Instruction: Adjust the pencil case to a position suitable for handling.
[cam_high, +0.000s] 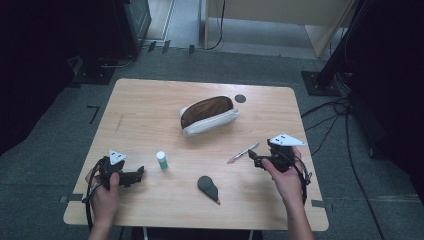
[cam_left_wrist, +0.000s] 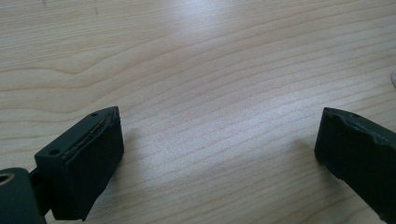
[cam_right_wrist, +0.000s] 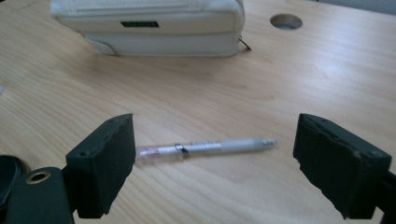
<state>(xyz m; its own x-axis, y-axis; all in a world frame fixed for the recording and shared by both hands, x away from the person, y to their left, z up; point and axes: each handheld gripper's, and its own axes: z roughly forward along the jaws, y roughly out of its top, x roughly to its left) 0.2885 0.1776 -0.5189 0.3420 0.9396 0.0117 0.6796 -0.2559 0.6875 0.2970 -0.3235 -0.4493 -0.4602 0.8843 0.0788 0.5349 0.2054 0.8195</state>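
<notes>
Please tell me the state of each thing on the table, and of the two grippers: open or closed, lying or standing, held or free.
Pouch: unzipped, lying on its side, free.
Pen: lying flat, free, between the open right jaws.
Small bottle: standing upright, free.
Dark flat tool: lying flat, free.
Left gripper: open, holding nothing.
Right gripper: open, holding nothing.

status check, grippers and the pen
Left gripper open, empty. Right gripper open, pen flat on table between jaws, untouched. Nothing in the way.

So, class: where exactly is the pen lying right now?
The pen lies on the table's right half, between the pouch and the right gripper, ahead of its open jaws.
</notes>
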